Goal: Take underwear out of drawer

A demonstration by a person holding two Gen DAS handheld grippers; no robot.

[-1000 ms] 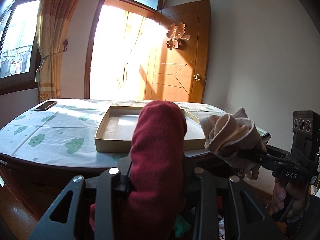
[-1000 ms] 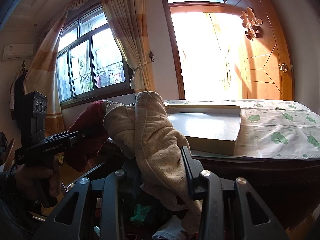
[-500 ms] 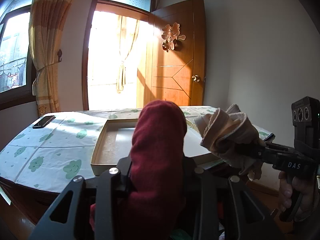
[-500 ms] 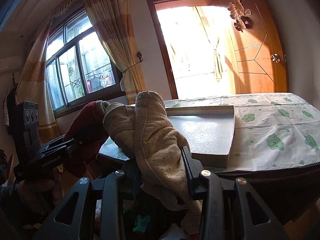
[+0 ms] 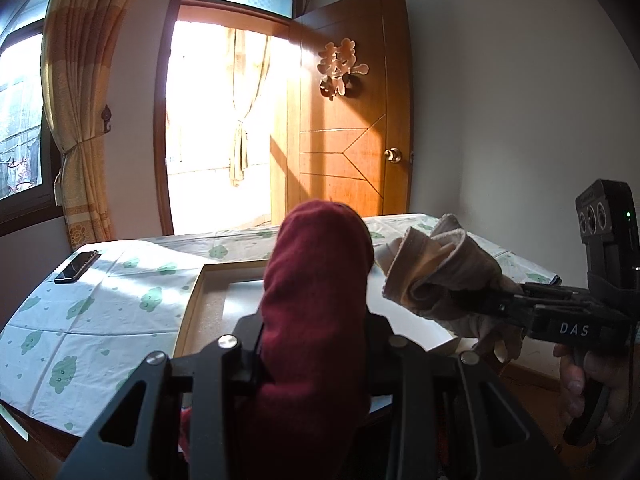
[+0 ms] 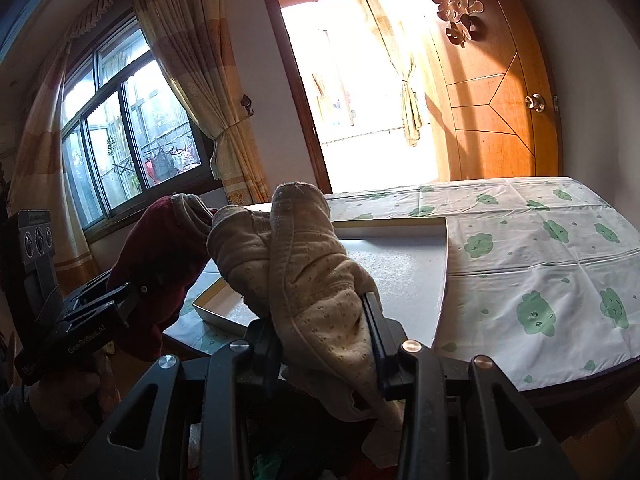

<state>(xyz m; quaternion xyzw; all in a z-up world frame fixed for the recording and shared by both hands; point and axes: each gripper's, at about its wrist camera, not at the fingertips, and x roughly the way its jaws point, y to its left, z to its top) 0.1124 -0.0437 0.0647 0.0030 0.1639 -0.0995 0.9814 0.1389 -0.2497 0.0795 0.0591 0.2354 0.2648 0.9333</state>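
Left gripper [image 5: 316, 344] is clamped on the red underwear [image 5: 316, 280], bunched upright at centre frame. Right gripper [image 6: 324, 344] pinches the beige underwear [image 6: 304, 264], also seen at the right edge of the left view. Both garments hang in the air over the counter [image 5: 100, 308], in front of the open box [image 5: 208, 292] at frame centre; that looks like the drop spot. The drawer isn't clearly visible. A phone [image 5: 76, 267] lies at left, well clear.
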